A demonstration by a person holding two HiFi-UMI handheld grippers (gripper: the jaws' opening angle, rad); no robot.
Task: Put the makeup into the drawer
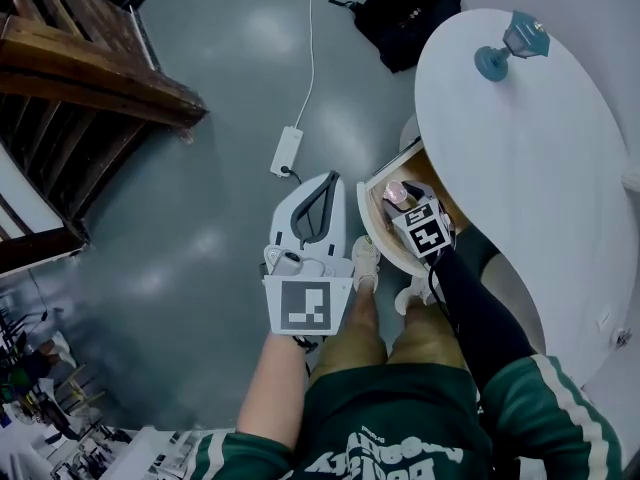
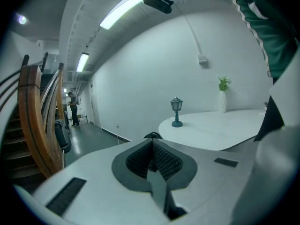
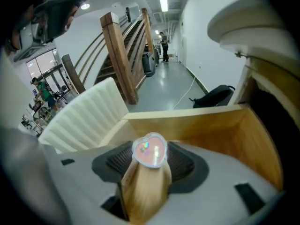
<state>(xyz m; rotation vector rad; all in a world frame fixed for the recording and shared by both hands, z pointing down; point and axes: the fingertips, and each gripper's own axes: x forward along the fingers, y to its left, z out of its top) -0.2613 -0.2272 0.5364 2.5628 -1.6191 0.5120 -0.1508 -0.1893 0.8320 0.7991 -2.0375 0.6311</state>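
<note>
My right gripper (image 1: 402, 206) is shut on the makeup (image 1: 396, 193), a gold tube with a pink heart-shaped cap. It hangs over the open wooden drawer (image 1: 375, 236) under the white table (image 1: 540, 158). In the right gripper view the makeup (image 3: 149, 153) stands up between the dark pads (image 3: 183, 165). Behind it are the drawer's wooden inside (image 3: 220, 125) and a ribbed white panel (image 3: 84, 118) to the left. My left gripper (image 1: 322, 190) is to the left of the drawer, over the floor. In the left gripper view its jaws (image 2: 153, 159) are shut with nothing in them.
A small teal lamp (image 1: 510, 44) stands on the white table. On the grey floor lie a black bag (image 1: 410, 13) and a white power strip (image 1: 287, 151) with its cable. A wooden staircase (image 1: 80, 68) is at the far left. The person's knees and shoes (image 1: 366, 261) are below the drawer.
</note>
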